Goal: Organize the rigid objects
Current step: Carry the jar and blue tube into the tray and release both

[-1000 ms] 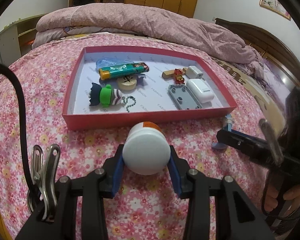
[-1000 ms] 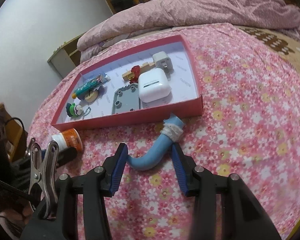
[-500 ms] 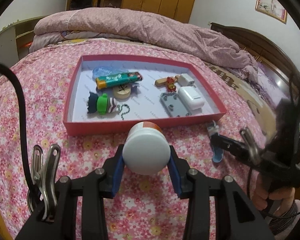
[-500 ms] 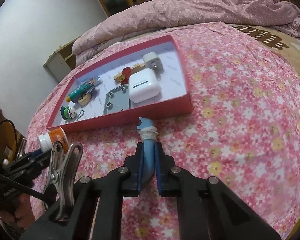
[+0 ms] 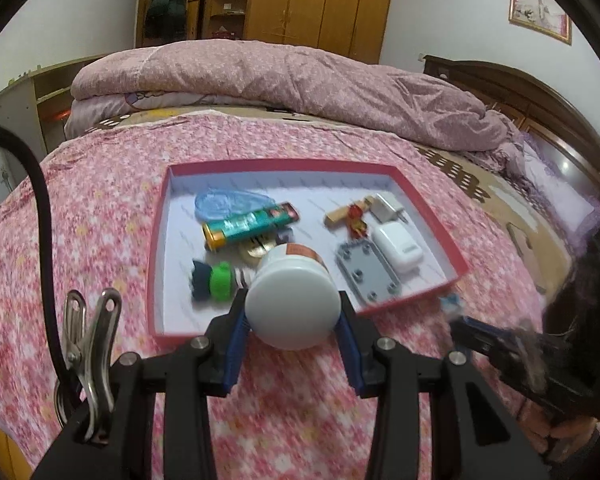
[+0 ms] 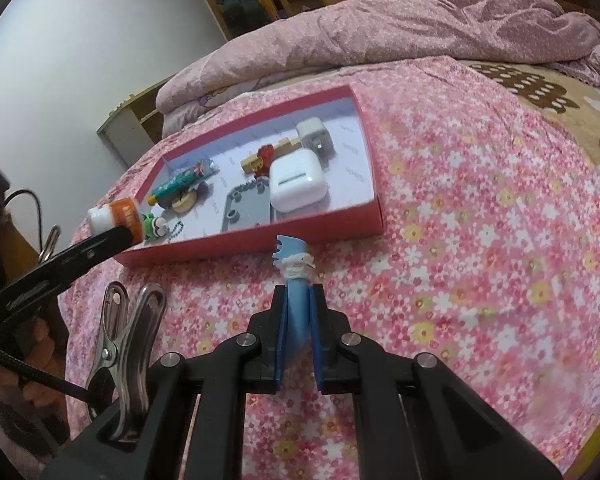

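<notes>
My left gripper (image 5: 292,320) is shut on a white-capped bottle with an orange label (image 5: 291,300) and holds it in the air over the near edge of the red tray (image 5: 158,240). The bottle also shows in the right wrist view (image 6: 116,216). My right gripper (image 6: 298,320) is shut on a curved blue figurine (image 6: 296,280) and holds it just above the bedspread, in front of the tray's near wall (image 6: 260,240). The tray holds a white earbud case (image 6: 298,180), a grey plate (image 6: 244,208), a green tube (image 5: 248,224), a green-hatted doll (image 5: 216,280) and other small items.
The tray lies on a pink flowered bedspread (image 6: 480,240). A rolled pink quilt (image 5: 280,76) lies behind it. A dark wooden headboard (image 5: 540,92) is at the right and wooden wardrobes (image 5: 320,4) stand at the back.
My right gripper closed on the blue figurine and lifted it. My left gripper raised the bottle and moved it forward over the tray's near edge.
</notes>
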The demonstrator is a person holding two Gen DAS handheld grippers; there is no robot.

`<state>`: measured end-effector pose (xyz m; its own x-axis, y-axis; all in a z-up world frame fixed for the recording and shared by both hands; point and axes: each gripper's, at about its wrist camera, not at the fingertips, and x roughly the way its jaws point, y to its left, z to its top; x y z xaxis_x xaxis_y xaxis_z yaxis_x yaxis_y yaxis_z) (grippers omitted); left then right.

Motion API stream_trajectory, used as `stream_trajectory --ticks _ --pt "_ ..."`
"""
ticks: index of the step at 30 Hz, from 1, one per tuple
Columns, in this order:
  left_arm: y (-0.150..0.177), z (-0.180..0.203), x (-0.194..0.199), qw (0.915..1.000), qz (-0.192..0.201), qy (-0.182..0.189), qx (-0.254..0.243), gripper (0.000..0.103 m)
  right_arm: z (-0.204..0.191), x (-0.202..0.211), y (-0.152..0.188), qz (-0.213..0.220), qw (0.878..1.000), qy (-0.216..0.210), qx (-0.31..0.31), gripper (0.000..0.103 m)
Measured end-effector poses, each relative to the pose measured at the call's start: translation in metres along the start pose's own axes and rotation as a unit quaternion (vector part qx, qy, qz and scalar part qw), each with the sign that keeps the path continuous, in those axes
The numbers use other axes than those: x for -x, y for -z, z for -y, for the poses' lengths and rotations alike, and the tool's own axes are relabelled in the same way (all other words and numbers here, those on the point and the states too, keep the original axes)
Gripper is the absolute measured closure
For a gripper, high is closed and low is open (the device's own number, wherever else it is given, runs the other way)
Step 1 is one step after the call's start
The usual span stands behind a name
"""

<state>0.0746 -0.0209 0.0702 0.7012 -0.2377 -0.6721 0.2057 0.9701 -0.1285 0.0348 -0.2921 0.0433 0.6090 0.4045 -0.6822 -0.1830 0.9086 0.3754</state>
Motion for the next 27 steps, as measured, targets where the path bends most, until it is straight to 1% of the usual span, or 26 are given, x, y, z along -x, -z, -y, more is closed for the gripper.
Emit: stream_trajectory --ticks 6,13,16,20,23,27 --pt "-0.013 -0.007 -0.021 0.9999 -0.008 -0.003 0.011 0.06 -0.003 0.007 -0.014 0.012 1.0 0.009 0.014 0.091" --pt "-0.013 -0.008 -0.037 0.9997 -0.02 -0.003 0.015 0.06 -0.003 0.008 -0.044 0.036 0.998 0.027 0.037 0.091" --pt "-0.013 -0.007 -0.042 0.9997 -0.02 -0.006 0.011 0.06 -0.005 0.0 -0.06 0.046 0.997 0.044 0.053 0.091" --pt "-0.015 -0.001 -0.048 0.9997 -0.019 -0.016 -0.004 0.06 -0.005 -0.02 -0.078 0.044 0.995 0.059 0.063 0.091" --pt "-0.021 0.002 -0.053 0.9995 -0.018 -0.022 -0.012 0.06 -0.004 -0.033 -0.084 0.039 0.995 0.065 0.066 0.091" --pt "-0.027 0.003 -0.061 0.9996 -0.02 -0.019 -0.01 0.06 -0.002 -0.045 -0.087 0.031 0.995 0.066 0.066 0.091"
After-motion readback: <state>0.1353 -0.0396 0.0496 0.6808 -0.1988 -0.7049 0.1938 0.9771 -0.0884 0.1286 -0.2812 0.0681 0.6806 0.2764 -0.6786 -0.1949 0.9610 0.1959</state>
